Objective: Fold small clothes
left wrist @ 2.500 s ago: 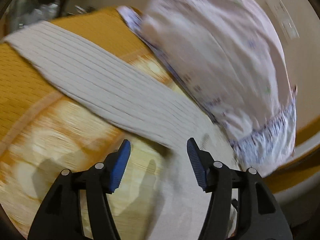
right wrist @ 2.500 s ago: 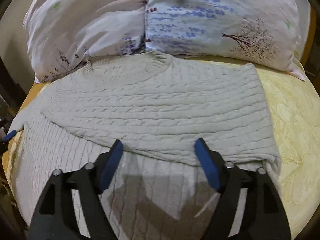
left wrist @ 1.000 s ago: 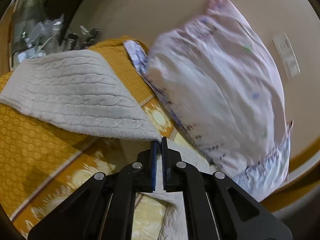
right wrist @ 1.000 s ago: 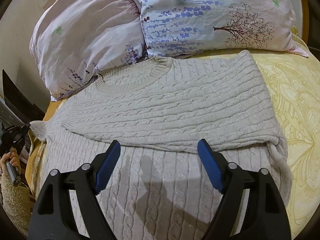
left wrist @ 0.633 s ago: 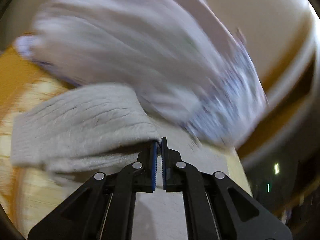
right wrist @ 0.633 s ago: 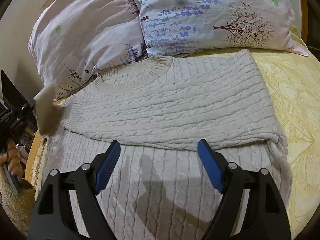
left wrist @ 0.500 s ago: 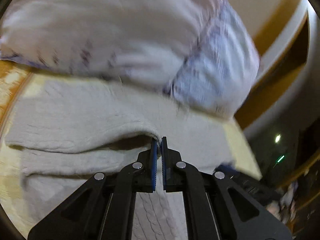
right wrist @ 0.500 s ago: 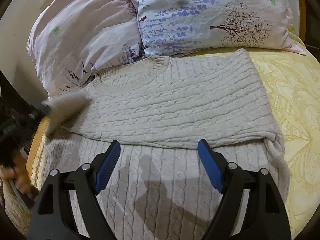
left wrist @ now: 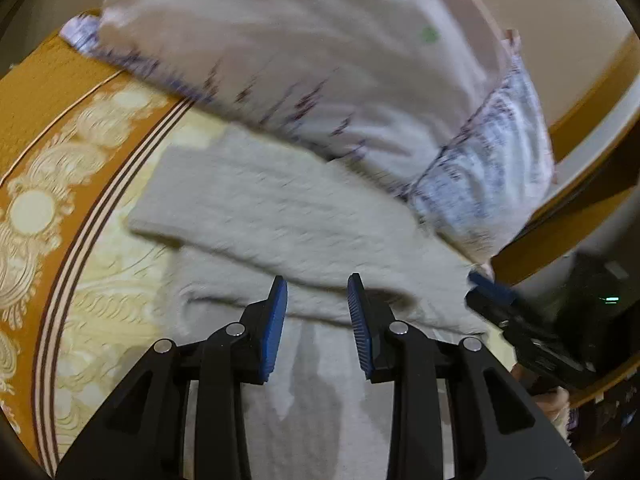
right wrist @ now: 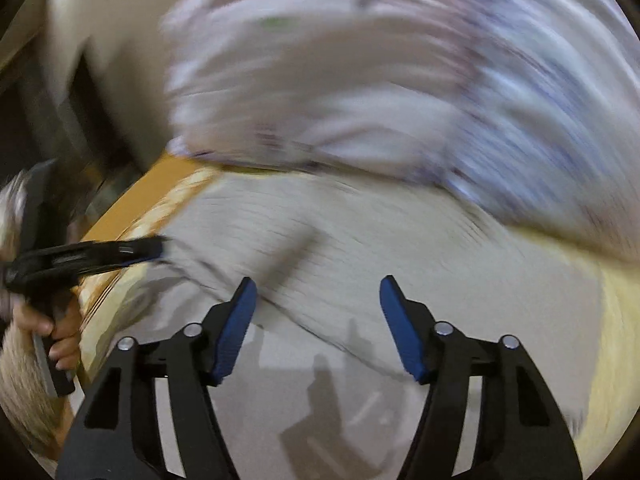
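A grey cable-knit sweater (left wrist: 280,208) lies flat on the bed with a sleeve folded across its body. My left gripper (left wrist: 316,300) is open and empty just above the sleeve's folded edge. The right wrist view is blurred by motion. There the sweater (right wrist: 400,256) fills the middle. My right gripper (right wrist: 316,304) is open and empty over the sweater's lower part. The left gripper (right wrist: 132,250) shows at the left edge of the right wrist view, and the right gripper (left wrist: 492,296) shows at the right of the left wrist view.
Two floral pillows (left wrist: 320,60) lean at the head of the bed, touching the sweater's top edge; they are blurred in the right wrist view (right wrist: 380,80). The yellow and orange patterned bedspread (left wrist: 52,200) shows on the left. A wooden headboard (left wrist: 592,92) stands behind.
My left gripper carried the sleeve over the sweater's body, opened and let it go. My right gripper stayed open and is now swinging fast, which blurs its view.
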The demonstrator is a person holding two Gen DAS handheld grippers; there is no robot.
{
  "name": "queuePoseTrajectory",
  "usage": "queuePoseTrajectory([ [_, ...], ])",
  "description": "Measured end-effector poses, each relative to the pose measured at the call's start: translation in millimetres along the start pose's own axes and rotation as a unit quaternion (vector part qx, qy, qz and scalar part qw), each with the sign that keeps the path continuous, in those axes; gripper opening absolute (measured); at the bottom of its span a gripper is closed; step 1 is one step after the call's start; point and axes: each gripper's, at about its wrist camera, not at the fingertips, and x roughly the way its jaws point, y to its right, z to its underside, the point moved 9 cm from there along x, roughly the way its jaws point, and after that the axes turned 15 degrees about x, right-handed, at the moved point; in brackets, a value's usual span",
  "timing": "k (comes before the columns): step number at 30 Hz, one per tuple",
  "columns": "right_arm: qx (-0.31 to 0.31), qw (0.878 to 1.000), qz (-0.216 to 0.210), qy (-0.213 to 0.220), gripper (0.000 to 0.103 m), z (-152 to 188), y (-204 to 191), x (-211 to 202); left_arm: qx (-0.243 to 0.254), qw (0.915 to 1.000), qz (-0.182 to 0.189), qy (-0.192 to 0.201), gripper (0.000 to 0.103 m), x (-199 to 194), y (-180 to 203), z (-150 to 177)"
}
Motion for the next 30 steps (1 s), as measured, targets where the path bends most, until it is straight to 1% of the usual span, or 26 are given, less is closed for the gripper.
queuePoseTrajectory([
  [2,-0.064,0.998,-0.005,0.001,0.057,-1.6,-29.7,14.9,-0.008,0.9998,-0.010,-0.014,0.031,8.1,-7.3,5.2],
  [3,-0.102,0.995,0.000,-0.004,0.057,1.2,-44.0,25.3,-0.016,0.9996,-0.014,-0.021,0.031,11.0,-12.8,7.7],
  [4,-0.127,0.992,0.008,-0.008,0.057,3.5,-52.5,33.3,-0.026,0.9992,-0.016,-0.026,0.031,13.5,-17.1,10.3],
  [5,-0.150,0.988,0.021,-0.010,0.056,6.1,-58.3,40.6,-0.038,0.9986,-0.015,-0.032,0.031,13.9,-22.9,14.5],
  [6,-0.179,0.983,0.044,-0.009,0.056,9.2,-63.2,49.8,-0.044,0.9983,-0.015,-0.036,0.030,16.4,-25.5,16.2],
  [9,-0.222,0.971,0.089,-0.008,0.055,14.9,-63.8,66.8,-0.045,0.9982,-0.017,-0.037,0.030,17.9,-28.1,17.9],
  [10,-0.226,0.969,0.100,-0.010,0.054,16.7,-60.8,71.1,-0.045,0.9981,-0.017,-0.039,0.030,18.4,-28.4,18.3],
  [11,-0.226,0.968,0.107,-0.013,0.047,17.9,-57.7,75.1,-0.047,0.9980,-0.017,-0.039,0.030,18.7,-29.0,18.5],
  [12,-0.220,0.969,0.115,-0.015,0.026,17.6,-53.6,79.5,-0.050,0.9979,-0.016,-0.039,0.030,19.6,-29.5,18.7],
  [13,-0.208,0.971,0.120,-0.017,0.014,16.3,-48.3,82.3,-0.052,0.9977,-0.016,-0.039,0.030,20.6,-30.4,18.5],
  [14,-0.188,0.975,0.118,-0.016,0.008,13.7,-44.3,81.8,-0.054,0.9976,-0.017,-0.039,0.030,21.4,-31.3,18.7],
  [15,-0.154,0.982,0.106,-0.006,0.007,8.9,-38.1,76.9,-0.055,0.9976,-0.017,-0.039,0.030,21.9,-31.9,19.1],
  [17,-0.092,0.990,0.103,0.014,0.006,-0.4,-20.6,65.7,-0.054,0.9977,-0.016,-0.039,0.030,22.8,-33.0,19.8],
  [18,-0.054,0.993,0.102,0.023,0.006,-3.4,-8.7,56.8,-0.053,0.9977,-0.016,-0.039,0.029,23.3,-33.8,20.2],
  [19,-0.002,0.995,0.100,0.029,0.006,-5.2,7.8,46.5,-0.053,0.9977,-0.015,-0.040,0.029,24.8,-33.4,19.9],
  [20,0.073,0.993,0.092,0.027,0.006,-2.7,30.7,36.2,-0.051,0.9977,-0.015,-0.042,0.028,25.7,-33.3,20.4],
  [21,0.121,0.989,0.085,0.018,0.007,1.5,45.0,32.9,-0.050,0.9977,-0.013,-0.045,0.027,27.1,-32.4,21.0],
  [22,0.177,0.980,0.090,0.005,0.007,9.9,64.8,30.2,-0.047,0.9978,-0.015,-0.045,0.027,28.0,-32.3,21.3],
  [23,0.216,0.972,0.089,-0.015,0.009,20.2,80.4,30.6,-0.044,0.9979,-0.017,-0.046,0.027,28.6,-31.5,21.5],
  [24,0.222,0.970,0.093,-0.032,0.020,26.2,85.8,32.5,-0.040,0.9979,-0.019,-0.047,0.027,29.3,-31.0,21.3],
  [25,0.216,0.971,0.096,-0.043,0.027,30.8,87.9,32.7,-0.038,0.9979,-0.021,-0.048,0.027,29.5,-31.5,21.8],
  [27,0.182,0.977,0.110,-0.016,0.047,27.9,84.0,20.5,-0.042,0.9978,-0.018,-0.049,0.027,29.3,-31.8,21.0],
  [29,0.137,0.982,0.125,0.015,0.053,19.8,71.8,5.4,-0.048,0.9975,-0.011,-0.050,0.027,28.7,-33.2,20.6],
  [30,0.113,0.985,0.128,0.038,0.054,11.7,62.3,-5.4,-0.051,0.9974,-0.009,-0.049,0.026,27.8,-34.3,21.1],
])
